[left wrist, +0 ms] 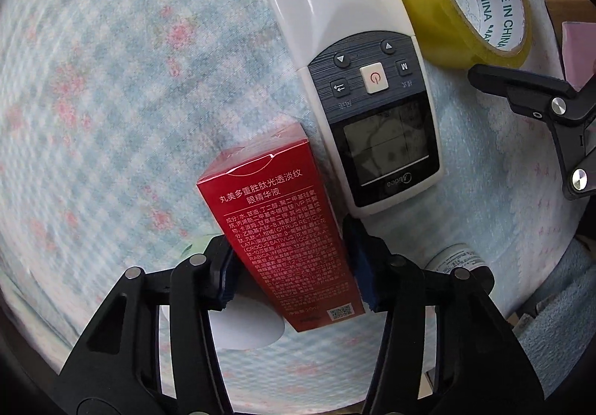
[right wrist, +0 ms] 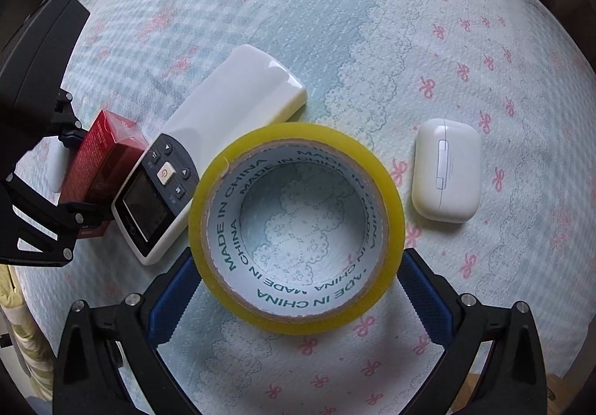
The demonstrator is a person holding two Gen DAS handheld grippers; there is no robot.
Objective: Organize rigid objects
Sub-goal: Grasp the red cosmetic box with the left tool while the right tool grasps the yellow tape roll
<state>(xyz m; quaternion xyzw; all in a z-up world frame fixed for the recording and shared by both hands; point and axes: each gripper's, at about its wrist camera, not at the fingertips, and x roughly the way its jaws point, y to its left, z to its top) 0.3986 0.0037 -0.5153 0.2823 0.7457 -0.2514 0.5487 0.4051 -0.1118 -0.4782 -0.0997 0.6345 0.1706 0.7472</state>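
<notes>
Lying between the right jaws: tape roll point(right wrist: 296, 229), touching both.

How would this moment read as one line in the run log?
left gripper: shut on red box | right gripper: shut on tape roll | remote, earbud case: on cloth

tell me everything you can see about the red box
The red box is a slim glossy carton, seemingly film-wrapped, with white Chinese print, an ingredients list and a QR code near one end. The left gripper has its fingers shut on the long sides. It lies alongside the remote, on or just above the cloth; contact is unclear.
</notes>
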